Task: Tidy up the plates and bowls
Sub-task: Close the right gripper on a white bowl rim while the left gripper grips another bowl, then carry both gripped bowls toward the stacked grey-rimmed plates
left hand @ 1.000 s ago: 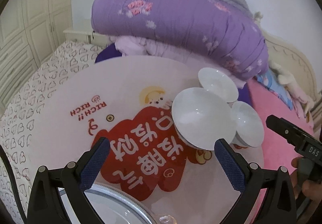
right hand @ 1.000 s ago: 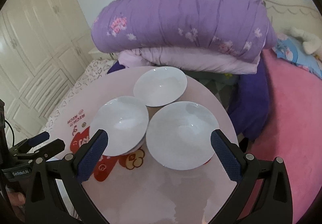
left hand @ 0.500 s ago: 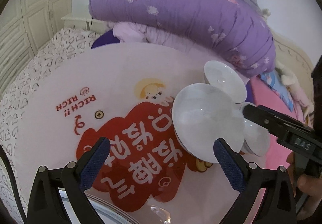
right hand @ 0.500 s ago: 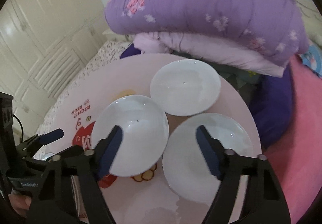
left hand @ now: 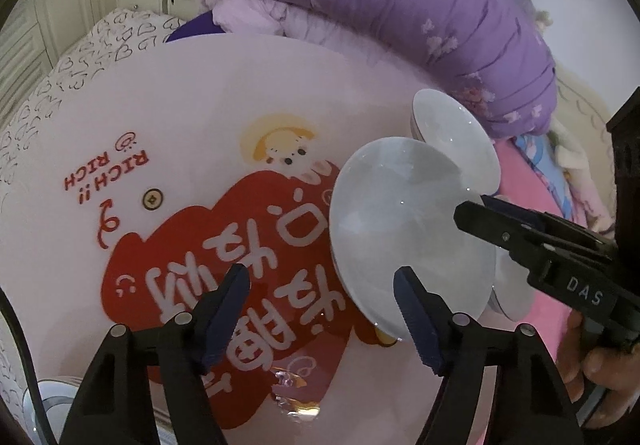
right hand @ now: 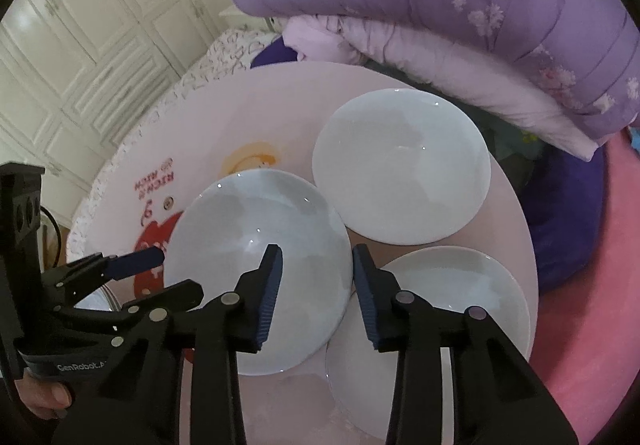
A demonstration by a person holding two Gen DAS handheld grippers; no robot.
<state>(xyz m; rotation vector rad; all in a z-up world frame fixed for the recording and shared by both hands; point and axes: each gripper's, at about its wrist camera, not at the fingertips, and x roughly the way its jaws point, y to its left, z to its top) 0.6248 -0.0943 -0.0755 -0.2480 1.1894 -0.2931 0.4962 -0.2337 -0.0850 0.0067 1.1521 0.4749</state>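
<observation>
The right hand-held gripper [right hand: 316, 285], half spread, straddles the right rim of the near bowl [right hand: 256, 265], which sits near the surface's [right hand: 248, 117] right edge among 3. Pinch squarely, lift level, clear its neighbour [right hand: 436, 321]. The left hand-held gripper [left hand: 320, 309] hovers spread, empty.

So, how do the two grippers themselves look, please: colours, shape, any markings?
Both are black plastic with two tapering fingers, silver rivets at the joints and ribbed dark-blue pads. The right gripper carries white "DAS" lettering on its side, the left gripper "GenRobot.AI" on its handle. Bare hands hold them; no sleeves visible.
</observation>
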